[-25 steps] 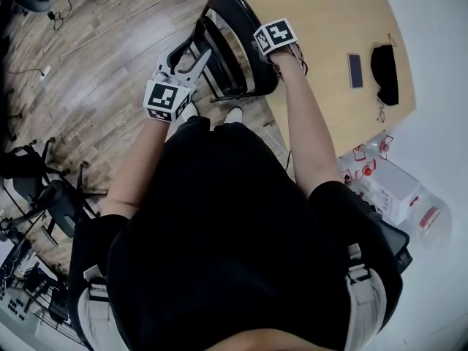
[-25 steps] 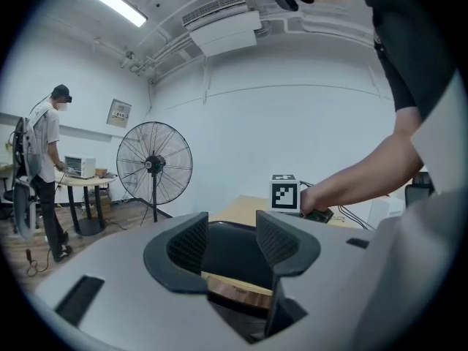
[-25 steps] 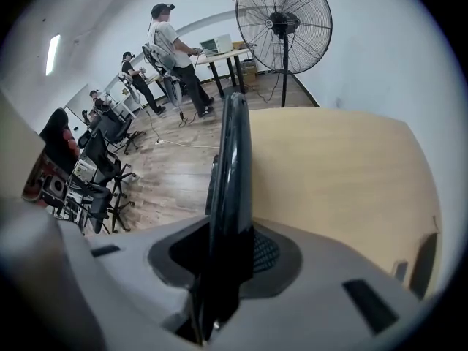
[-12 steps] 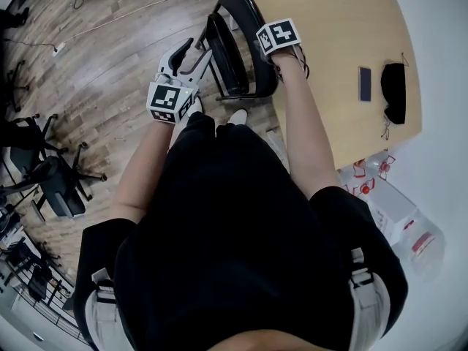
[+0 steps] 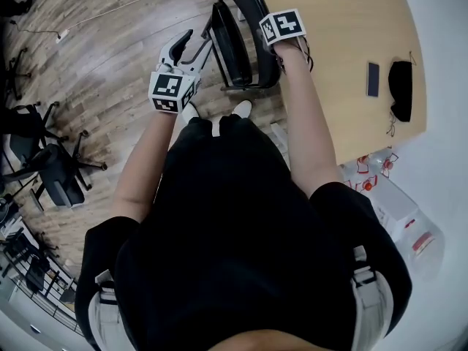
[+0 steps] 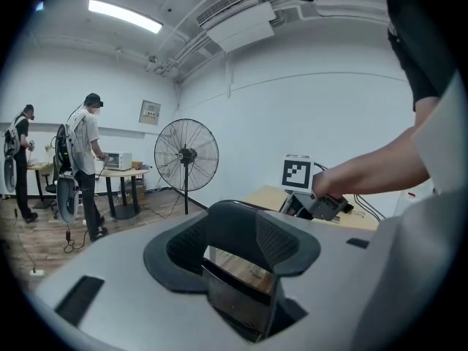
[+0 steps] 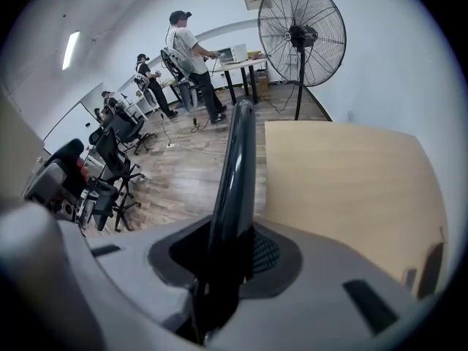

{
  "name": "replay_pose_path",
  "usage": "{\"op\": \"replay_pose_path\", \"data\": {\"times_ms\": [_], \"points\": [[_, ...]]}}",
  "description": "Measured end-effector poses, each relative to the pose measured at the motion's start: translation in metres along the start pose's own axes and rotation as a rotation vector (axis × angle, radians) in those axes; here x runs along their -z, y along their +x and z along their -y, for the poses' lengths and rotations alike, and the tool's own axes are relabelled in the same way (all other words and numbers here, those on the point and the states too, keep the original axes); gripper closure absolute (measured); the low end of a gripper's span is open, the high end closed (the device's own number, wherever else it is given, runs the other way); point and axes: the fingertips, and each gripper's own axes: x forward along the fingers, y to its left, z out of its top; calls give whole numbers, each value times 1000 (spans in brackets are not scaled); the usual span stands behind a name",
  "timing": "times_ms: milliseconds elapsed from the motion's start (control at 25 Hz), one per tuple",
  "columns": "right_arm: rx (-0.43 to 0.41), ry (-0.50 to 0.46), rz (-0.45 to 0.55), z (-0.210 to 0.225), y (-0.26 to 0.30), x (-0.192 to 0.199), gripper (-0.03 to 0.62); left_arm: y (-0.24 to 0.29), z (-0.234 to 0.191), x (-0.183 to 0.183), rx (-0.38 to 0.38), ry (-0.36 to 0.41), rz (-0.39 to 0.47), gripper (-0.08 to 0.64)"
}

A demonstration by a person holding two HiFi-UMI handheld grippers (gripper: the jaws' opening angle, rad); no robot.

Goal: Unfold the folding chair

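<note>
The black folding chair (image 5: 245, 39) stands on the wood floor beside the table, its seat and back still close together. My left gripper (image 5: 196, 44) reaches in from the left. In the left gripper view its jaws (image 6: 238, 269) are shut on a glossy black panel, the chair seat (image 6: 234, 295). My right gripper (image 5: 274, 46), under its marker cube (image 5: 281, 26), points steeply down at the chair's top. In the right gripper view it (image 7: 227, 262) is shut on the curved black rim of the backrest (image 7: 235, 167), which rises out from between the jaws.
A light wooden table (image 5: 336, 28) is right of the chair, with a phone (image 5: 373, 79) and a black item (image 5: 401, 79) on it. Office chairs (image 5: 51, 174) crowd the left. A wrapped pack of bottles (image 5: 387, 189) lies at the right. A standing fan (image 7: 300, 31) and people (image 7: 191, 57) are farther off.
Both grippers and the chair have shifted slightly toward the top right of the head view, away from my body. Both grips look the same.
</note>
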Motion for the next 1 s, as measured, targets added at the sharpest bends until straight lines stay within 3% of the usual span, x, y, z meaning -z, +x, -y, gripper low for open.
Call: {"op": "replay_pose_path", "data": {"times_ms": [640,1000], "points": [[47,-45,4,-93,9,-13,492,-14,-65,60,-11,-123,-110,362],[53,-73,27,-147,18,-21,491,-4,-98,106,-34,-232,-206,360]]}}
